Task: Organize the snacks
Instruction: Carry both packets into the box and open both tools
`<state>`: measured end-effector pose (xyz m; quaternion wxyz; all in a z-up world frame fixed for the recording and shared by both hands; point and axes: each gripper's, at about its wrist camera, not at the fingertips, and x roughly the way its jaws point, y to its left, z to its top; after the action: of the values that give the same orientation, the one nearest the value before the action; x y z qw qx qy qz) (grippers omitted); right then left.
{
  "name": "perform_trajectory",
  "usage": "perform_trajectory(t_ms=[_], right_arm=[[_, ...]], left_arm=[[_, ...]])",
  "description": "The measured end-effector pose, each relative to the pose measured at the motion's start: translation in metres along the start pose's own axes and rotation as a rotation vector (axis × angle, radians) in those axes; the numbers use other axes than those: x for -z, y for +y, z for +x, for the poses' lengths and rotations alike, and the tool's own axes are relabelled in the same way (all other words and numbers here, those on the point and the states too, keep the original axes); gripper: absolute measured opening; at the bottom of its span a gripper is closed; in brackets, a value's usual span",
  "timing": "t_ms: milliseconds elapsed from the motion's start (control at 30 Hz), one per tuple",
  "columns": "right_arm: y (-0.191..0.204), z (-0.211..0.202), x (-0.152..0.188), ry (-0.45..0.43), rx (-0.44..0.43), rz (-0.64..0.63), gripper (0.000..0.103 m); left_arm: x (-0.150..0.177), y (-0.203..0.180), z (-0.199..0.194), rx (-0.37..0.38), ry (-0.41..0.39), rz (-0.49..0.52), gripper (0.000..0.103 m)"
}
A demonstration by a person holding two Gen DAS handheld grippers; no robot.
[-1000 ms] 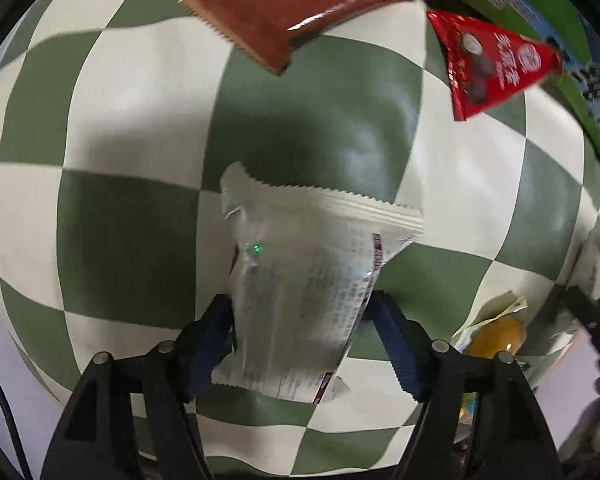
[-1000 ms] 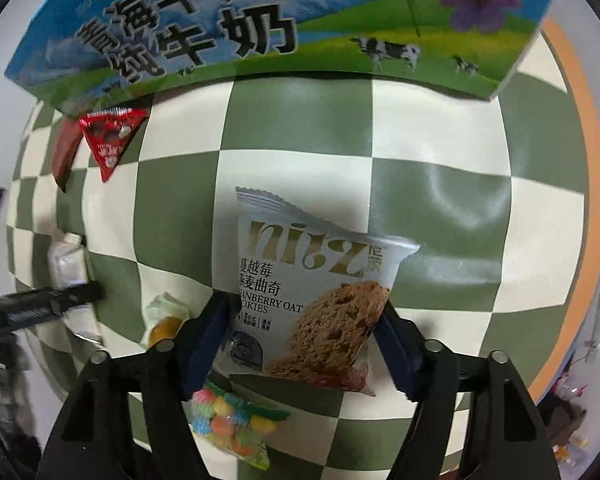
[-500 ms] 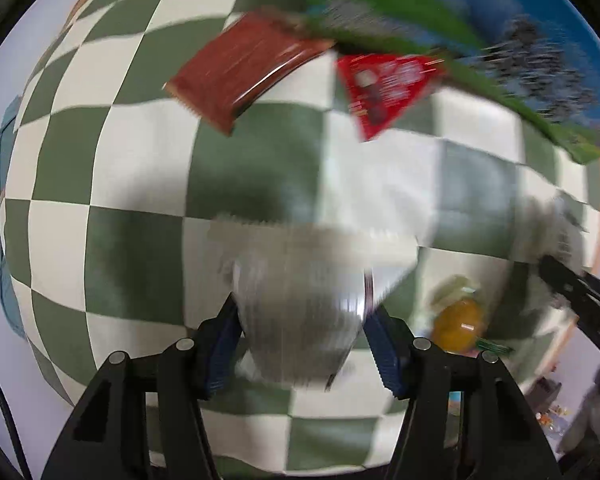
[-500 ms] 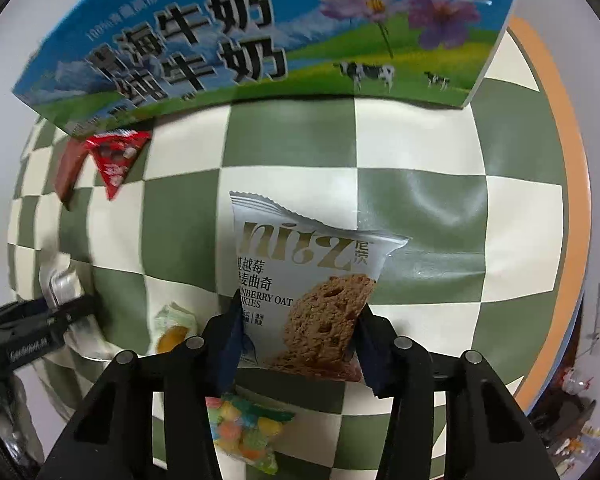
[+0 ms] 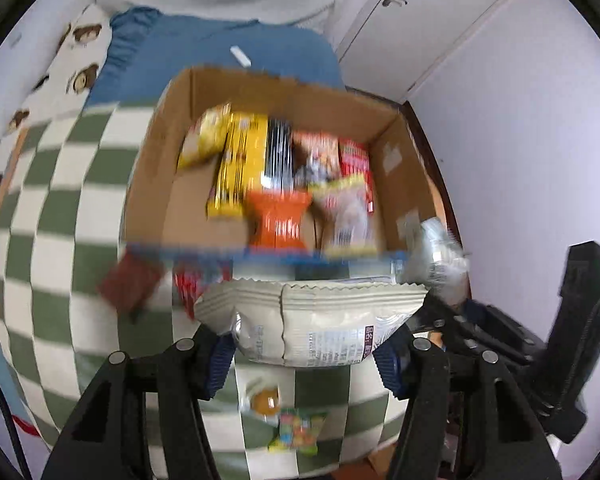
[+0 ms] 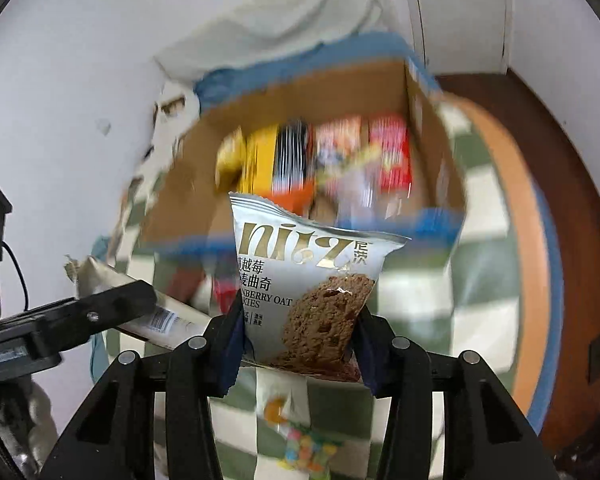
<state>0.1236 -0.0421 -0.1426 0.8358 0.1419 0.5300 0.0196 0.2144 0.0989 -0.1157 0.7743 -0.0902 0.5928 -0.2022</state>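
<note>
While both packets hang in the air: the scene reads as follows.
Surface: green-and-white checked cloth (image 5: 48,184), orange rim at 3 o'clock in the right wrist view.
Room: white walls, white door (image 5: 431,20) at 1 o'clock in the left wrist view, blue bedding (image 5: 220,48) at 12 o'clock.
Left hand-held gripper (image 5: 303,354): clenched on the white packet (image 5: 311,320), blue pads on both its sides; packet top at 12 o'clock from the fingers.
White packet writing: small print, unreadable.
Cardboard box (image 5: 172,216): open, at 12 o'clock beyond both packets, holding blurred yellow, orange and red snacks.
Loose snacks: yellow sweet (image 5: 264,400) and coloured candy bag (image 5: 298,434) on the cloth at 6 o'clock.
Right hand-held gripper (image 6: 298,334): clenched on the cookie packet (image 6: 307,280).
Cookie packet writing: "nitz", "…NBERRY OAT", Chinese characters, a cookie picture.
</note>
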Motion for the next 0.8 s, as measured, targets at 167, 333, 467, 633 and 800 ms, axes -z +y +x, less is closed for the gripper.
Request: perform_trajectory(t_ms=[167,333,467,633,800], right_arm=[[-0.008,0.015,-0.067,-0.025,0.07,-0.015,0.05],[-0.032,0.059,-0.103,0.057,0.101,0.024,0.05],[-0.042,0.085,-0.104,0.113,0.125,0.049,0.05],[-0.051,0.109,-0.102,0.173,0.162,0.088,0.079],[-0.045,0.12,-0.098,0.189,0.153,0.086,0.092]], left_arm=[[-0.059,0.005,0.028,-0.078,0.002,-0.011,0.057],[-0.085,0.029,0.068,-0.138,0.052,-0.054,0.057],[-0.089,0.047,0.102,-0.161,0.139,-0.078,0.057],[-0.083,0.06,0.141,-0.202,0.277,-0.069,0.058],[-0.08,0.071,0.15,-0.193,0.296,-0.094,0.087]])
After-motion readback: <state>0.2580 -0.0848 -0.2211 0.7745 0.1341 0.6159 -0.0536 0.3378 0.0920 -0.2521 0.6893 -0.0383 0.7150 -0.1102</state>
